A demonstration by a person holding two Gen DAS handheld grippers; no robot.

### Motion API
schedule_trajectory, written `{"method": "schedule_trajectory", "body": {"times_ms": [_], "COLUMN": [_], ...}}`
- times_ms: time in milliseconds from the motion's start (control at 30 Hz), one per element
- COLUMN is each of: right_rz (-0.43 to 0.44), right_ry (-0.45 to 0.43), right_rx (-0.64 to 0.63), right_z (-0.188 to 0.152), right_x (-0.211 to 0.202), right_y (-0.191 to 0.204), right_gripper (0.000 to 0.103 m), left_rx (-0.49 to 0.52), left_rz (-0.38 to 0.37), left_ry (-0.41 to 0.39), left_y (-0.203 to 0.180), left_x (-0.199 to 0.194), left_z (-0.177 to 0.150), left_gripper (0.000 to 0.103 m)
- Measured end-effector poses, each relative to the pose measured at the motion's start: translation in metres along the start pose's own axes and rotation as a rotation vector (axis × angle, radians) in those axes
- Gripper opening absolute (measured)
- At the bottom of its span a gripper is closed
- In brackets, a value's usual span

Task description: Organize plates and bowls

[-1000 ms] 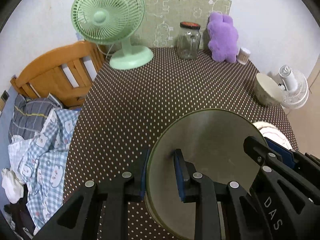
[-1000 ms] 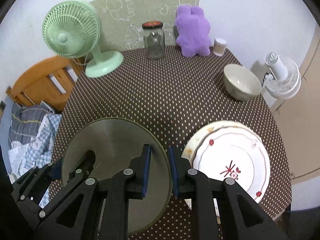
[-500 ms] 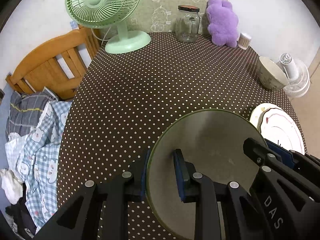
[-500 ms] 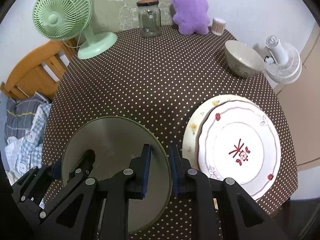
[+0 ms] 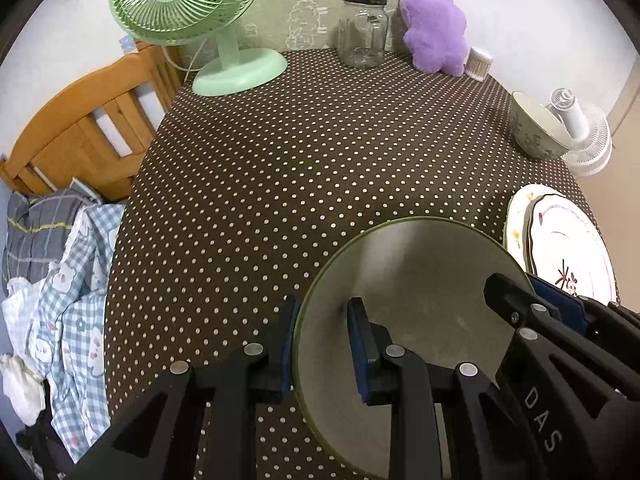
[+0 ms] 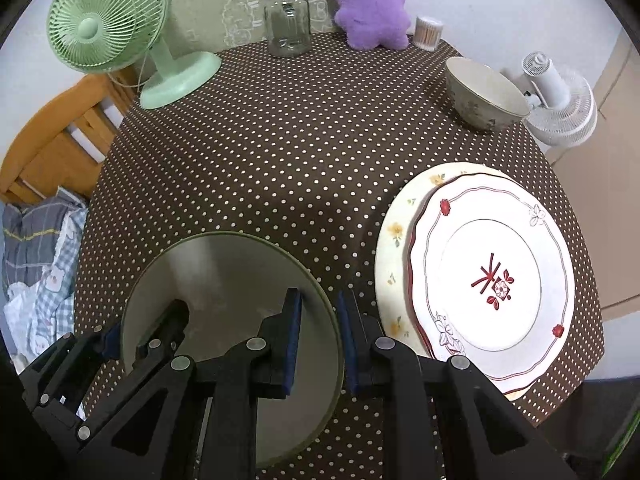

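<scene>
both grippers clamp one green-rimmed bowl [image 6: 224, 280] by opposite rims — left gripper [image 5: 322, 344] on its left edge, right gripper [image 6: 318, 338] on its right edge. the bowl sits at the near side of the dotted table [image 6: 304, 128]. stacked plates [image 6: 496, 276] lie just right of it; a second bowl [image 6: 484, 94] stands far right.

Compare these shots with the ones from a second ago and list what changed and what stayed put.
Both grippers, left gripper and right gripper, have come down toward the polka-dot table, carrying the grey-green plate between them; the stacked plates now show more fully. Both grips on the plate's rim are unchanged. The bowl, jar and green fan have not moved.
</scene>
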State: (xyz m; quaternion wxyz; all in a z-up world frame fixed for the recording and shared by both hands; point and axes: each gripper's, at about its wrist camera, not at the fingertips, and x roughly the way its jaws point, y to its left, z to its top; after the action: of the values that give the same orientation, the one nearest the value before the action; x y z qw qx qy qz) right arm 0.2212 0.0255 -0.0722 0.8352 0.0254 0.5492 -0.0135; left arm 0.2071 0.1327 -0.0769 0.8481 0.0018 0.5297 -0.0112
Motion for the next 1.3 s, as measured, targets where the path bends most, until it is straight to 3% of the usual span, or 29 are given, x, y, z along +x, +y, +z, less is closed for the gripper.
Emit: {"method": "schedule_trajectory", "body": {"times_ms": [133,200,367,433,467,500,533,900,1300], "right_rz": [-0.015,-0.025,-0.038,-0.020,-0.021,-0.013,-0.004,0.034,0.071], "right_ry": [-0.012,-0.017,-0.009,-0.017,-0.024,-0.039,-0.053,-0.154,-0.196], "right_rx": [0.016,0.020,0.017,0.026,0.025,0.021,0.024,-0.012,-0.091], "right_z": [-0.001,-0.002,-0.001,-0.001,-0.001,0.000,0.000,0.024,0.065], "right_x": [0.000,-0.001,-0.006,-0.011,-0.014,-0.018,-0.023,-0.058,-0.065], "right_y": [0.002,0.003,0.007,0.007,0.008,0.010,0.010,-0.012,-0.076], "right_gripper": [0.025,0.026,0.031,0.042,0.047,0.059,0.066,0.076,0.077], "left_rx": [0.011,0.021,0.059,0.076,0.079,0.082,0.082,0.040,-0.043], "left_rz": [-0.037,-0.060,-0.087,-0.079,-0.080,-0.084,-0.081,-0.031,0.026], "left_ry": [0.006,0.013,0.028,0.017,0.010,-0.001,-0.014,-0.109,-0.159], "left_y": [0.001,0.002,0.003,0.003,0.002,0.002,0.002,-0.014,-0.074], "left_x": [0.001,0.001,-0.005,-0.010,-0.013,-0.017,-0.020,-0.052,-0.060], "left_z": [0.002,0.002,0.005,0.007,0.009,0.010,0.012,0.036,0.064], "left_gripper": [0.023,0.031,0.039,0.051,0.063,0.069,0.070,0.082,0.083]}}
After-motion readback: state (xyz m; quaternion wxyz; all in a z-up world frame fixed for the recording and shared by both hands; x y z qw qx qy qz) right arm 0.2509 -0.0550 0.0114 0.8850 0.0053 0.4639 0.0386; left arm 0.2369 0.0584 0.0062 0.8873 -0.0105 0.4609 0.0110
